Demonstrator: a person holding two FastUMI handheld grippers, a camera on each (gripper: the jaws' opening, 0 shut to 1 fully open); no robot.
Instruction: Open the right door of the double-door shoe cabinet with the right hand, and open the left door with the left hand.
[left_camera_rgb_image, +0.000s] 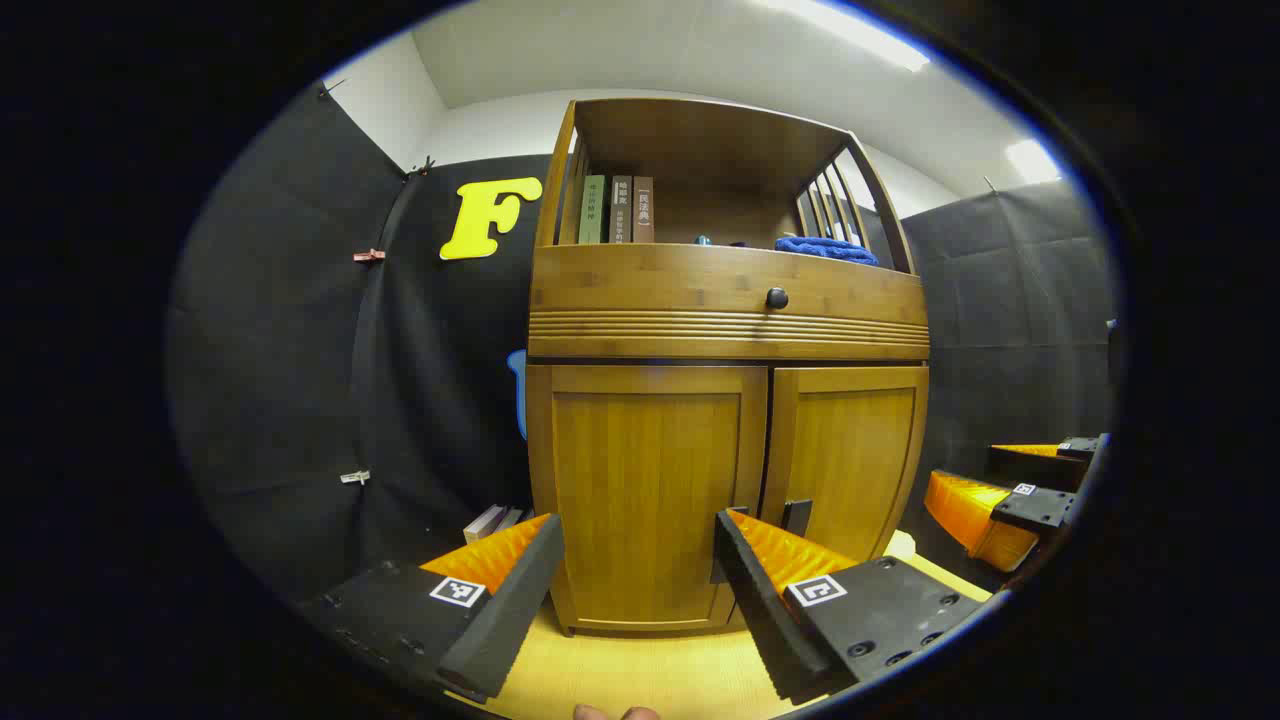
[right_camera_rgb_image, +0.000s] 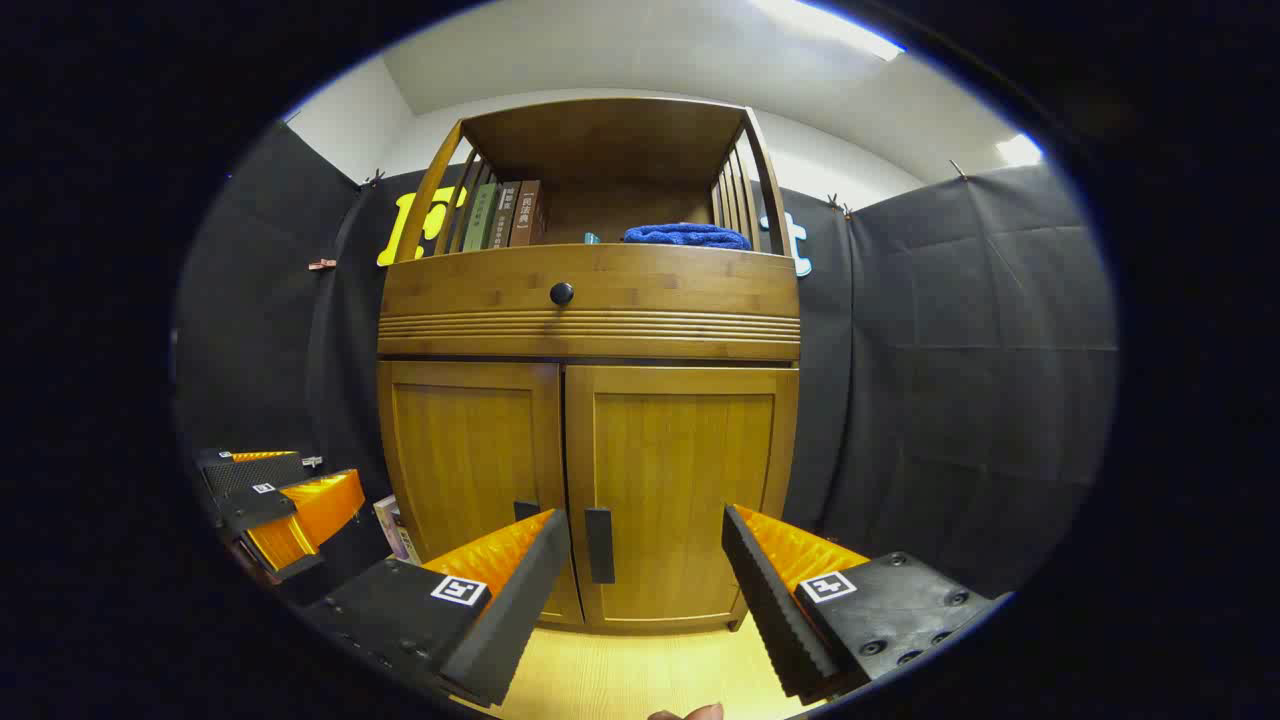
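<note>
the double-door shoe cabinet stands upright against the black booth wall, filling the middle of the left gripper view. its left door and right door are both closed, their edges meeting at a dark seam near the centre. each door carries a small dark handle beside that seam; in the right gripper view the right door's handle sits at about 6 o'clock of the door's inner edge, and the left door's handle peeks out just above a finger.

above the doors runs a ribbed band and a drawer front with a round dark knob. over that is an open shelf compartment with slatted sides. in it, at the 9 o'clock end, three books stand upright side by side; toward 3 o'clock lies a folded blue cloth, with a small blue-green object between them, too small to tell.

on the floor at the cabinet's 8 o'clock foot lean a few more books.

the left gripper hangs in front of the left door, jaws spread wide, holding nothing. the right gripper faces the right door, jaws likewise spread and empty, its handle between the fingers but apart from them. the pale wooden floor lies beneath both.
</note>
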